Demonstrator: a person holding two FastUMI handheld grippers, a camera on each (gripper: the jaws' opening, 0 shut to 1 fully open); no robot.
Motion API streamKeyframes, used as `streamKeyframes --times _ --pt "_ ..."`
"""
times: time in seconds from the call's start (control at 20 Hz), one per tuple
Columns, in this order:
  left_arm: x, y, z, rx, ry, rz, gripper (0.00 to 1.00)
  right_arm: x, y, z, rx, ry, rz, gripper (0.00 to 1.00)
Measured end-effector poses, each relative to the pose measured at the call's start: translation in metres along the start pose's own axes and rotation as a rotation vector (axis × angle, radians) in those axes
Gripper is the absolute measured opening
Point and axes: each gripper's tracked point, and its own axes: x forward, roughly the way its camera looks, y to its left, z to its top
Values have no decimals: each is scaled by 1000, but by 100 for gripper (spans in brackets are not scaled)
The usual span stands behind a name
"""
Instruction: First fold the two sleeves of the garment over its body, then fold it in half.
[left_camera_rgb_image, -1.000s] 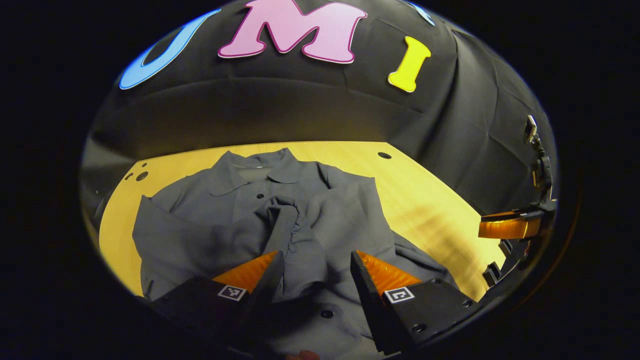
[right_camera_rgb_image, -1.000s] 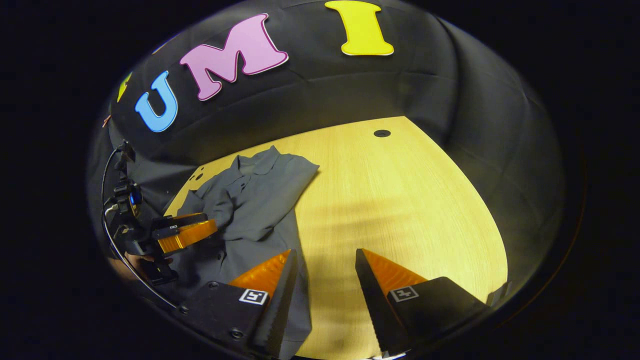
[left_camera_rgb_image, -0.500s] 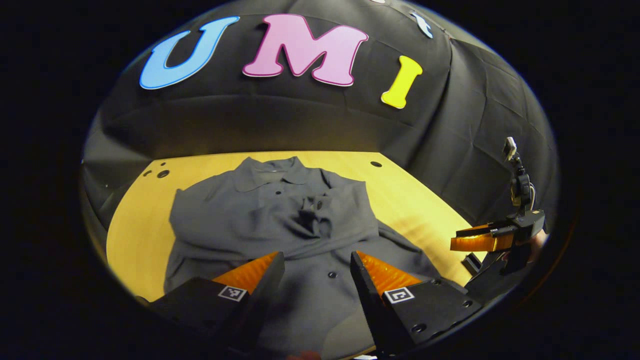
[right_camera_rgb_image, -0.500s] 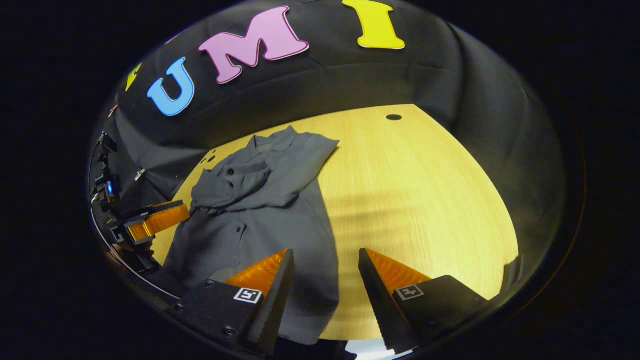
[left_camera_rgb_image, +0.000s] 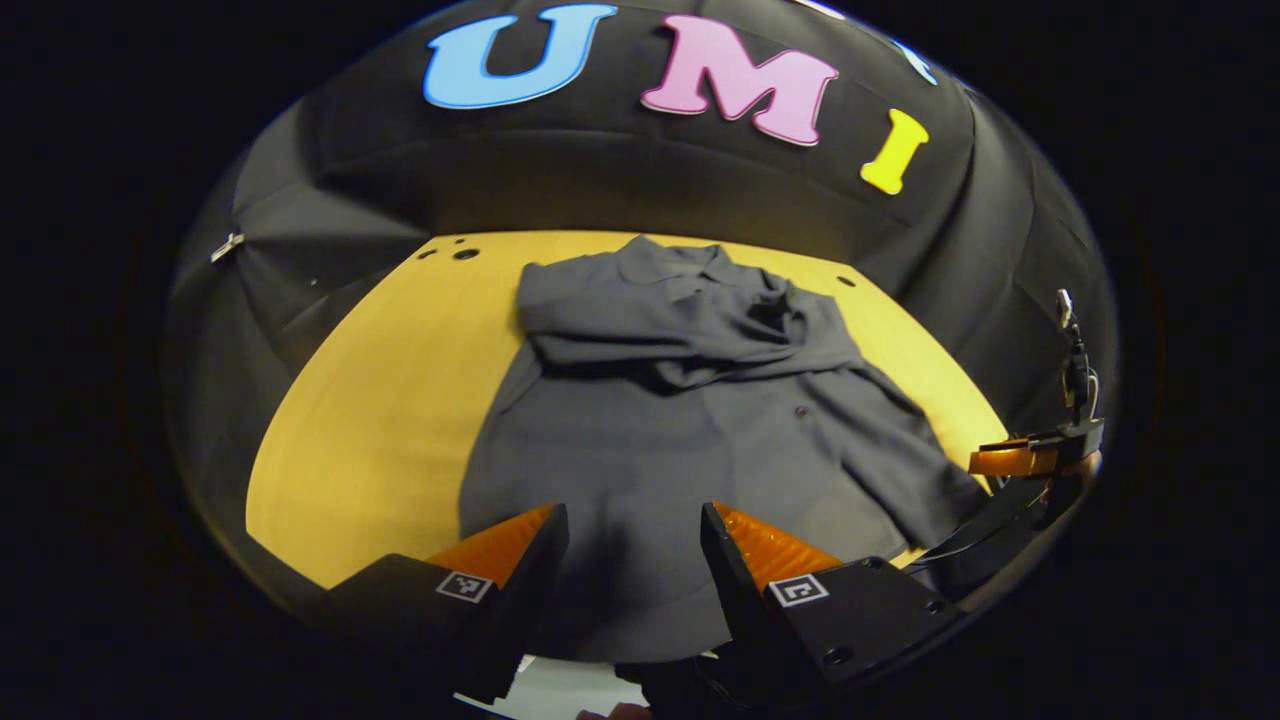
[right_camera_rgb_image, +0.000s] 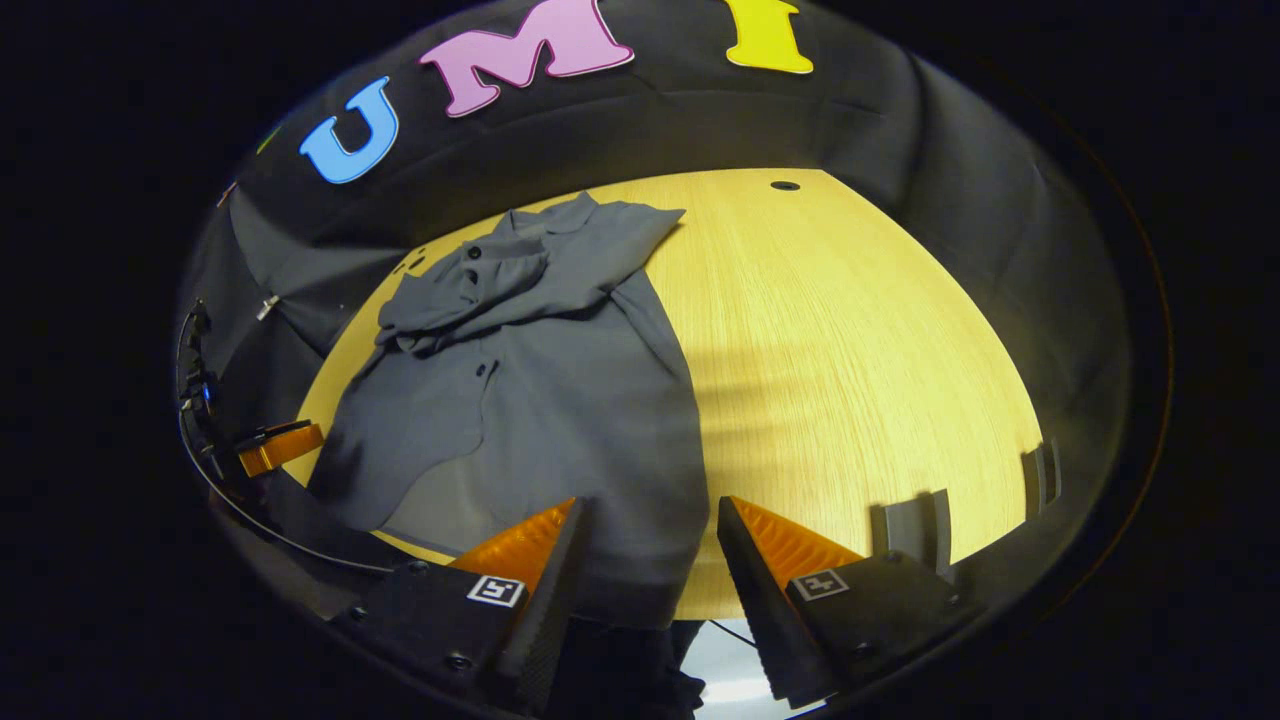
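With both sleeves laid across the grey collared shirt (left_camera_rgb_image: 690, 420) on the yellow wooden desk (right_camera_rgb_image: 850, 350), the left gripper (left_camera_rgb_image: 635, 545) and right gripper (right_camera_rgb_image: 648, 540) have been drawn back to the hem, jaws parted and empty, so the half-fold is judged next.

My left tool (left_camera_rgb_image: 634, 540) has two wedge-shaped fingers on chunky black mounts; each mount carries a small square black-and-white marker near the finger root, and I can see round screw heads on the mount at the right of the left gripper view. My right tool (right_camera_rgb_image: 648, 535) is built the same way: black blocks, a square marker on each, screws on the left block, and a toothed inner edge along the fingers. In the right gripper view my left tool appears farther off at the left rim, with a thin black cable curving down past it.
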Motion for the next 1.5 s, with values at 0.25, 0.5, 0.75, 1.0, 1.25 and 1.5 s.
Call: streamKeyframes --times 0.25,0.5,0.75,1.0,1.25,1.5 --pt "3 50 -41 -30 93 122 85 5 1 -24 7 51 -35 81" --pt "12 59 -65 -25 168 134 85 18 0 -39 5 103 -71 81" --pt "20 58 -65 22 155 114 88 22 2 -42 -125 118 -115 81" --pt "26 40 -66 63 137 52 79 31 10 -33 -103 67 -94 72" --pt "40 28 -49 12 164 41 8 36 15 -25 -11 88 -24 6" --pt "32 24 -20 -68 154 26 6 17 19 18 10 -25 -1 5"
